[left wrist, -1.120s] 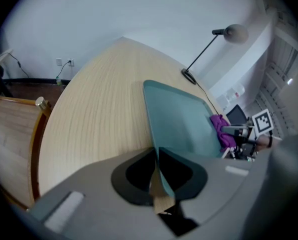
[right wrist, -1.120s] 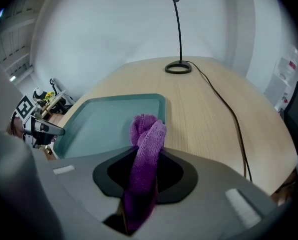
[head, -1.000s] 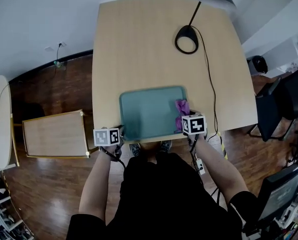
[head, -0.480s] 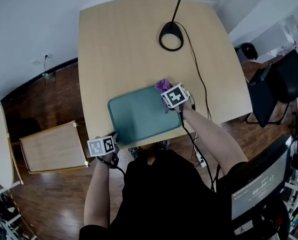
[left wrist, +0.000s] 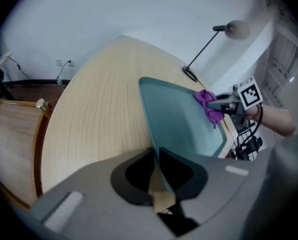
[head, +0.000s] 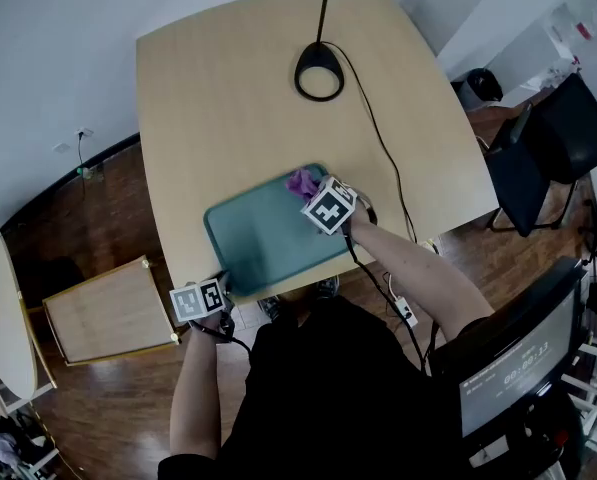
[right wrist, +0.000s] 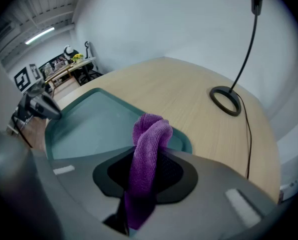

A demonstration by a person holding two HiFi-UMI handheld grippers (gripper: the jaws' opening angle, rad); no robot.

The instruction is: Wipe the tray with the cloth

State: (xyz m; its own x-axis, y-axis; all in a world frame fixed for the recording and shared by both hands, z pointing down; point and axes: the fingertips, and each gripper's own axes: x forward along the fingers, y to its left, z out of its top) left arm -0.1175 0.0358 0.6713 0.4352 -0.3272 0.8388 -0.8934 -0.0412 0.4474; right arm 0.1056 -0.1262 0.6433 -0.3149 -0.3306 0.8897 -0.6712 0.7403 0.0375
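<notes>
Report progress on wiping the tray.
Done: right hand-held gripper clamps the purple cloth; left hand-held gripper pinches the tray at its near corner. In hand: cloth is at the far right corner. Left: apparently the remaining surface; no wiped patch is distinguishable.

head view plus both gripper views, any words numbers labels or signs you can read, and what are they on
No text can be read outright.
Monitor: a row of pale digits, like a clock readout, too blurred to read.
Left marker cube and right marker cube: black-and-white square patterns, no letters.
On the tray and cloth: no print visible.
</notes>
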